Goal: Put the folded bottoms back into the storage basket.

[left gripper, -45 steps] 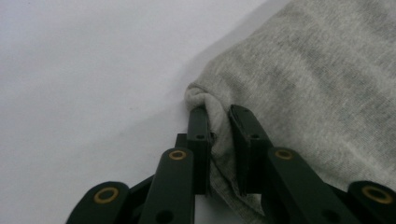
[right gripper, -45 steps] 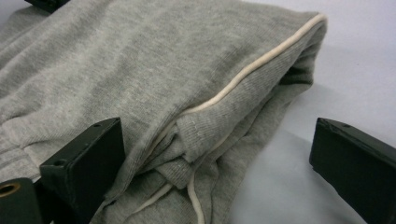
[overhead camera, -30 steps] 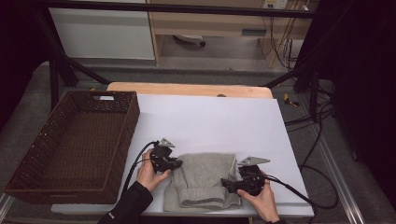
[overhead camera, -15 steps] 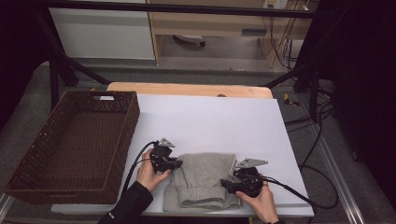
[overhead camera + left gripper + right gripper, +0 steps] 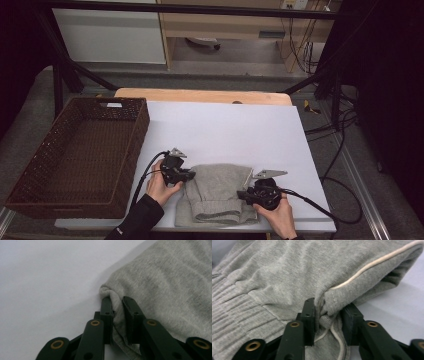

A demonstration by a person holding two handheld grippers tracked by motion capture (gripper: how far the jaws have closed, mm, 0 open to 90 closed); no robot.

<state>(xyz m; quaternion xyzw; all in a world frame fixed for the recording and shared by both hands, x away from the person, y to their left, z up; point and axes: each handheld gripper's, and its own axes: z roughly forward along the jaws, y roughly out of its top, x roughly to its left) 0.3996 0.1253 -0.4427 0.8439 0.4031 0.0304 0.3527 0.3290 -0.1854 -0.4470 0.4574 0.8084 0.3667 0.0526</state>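
1. A folded grey sweatshirt (image 5: 216, 200) lay at the near edge of the white table (image 5: 225, 130), its long axis running near to far, between the two hands.
2. The left gripper (image 5: 117, 305) sat on its left edge, jaws narrow and pinching a bunched fold of fabric there.
3. The right gripper (image 5: 327, 308) sat on its right edge (its jaws had just been closing), with a ribbed fold and a cord between them, the pads apparently pressing on the cloth.
4. Each gripper faced inward, equally near; the wicker basket (image 5: 75, 160) stood to the left.
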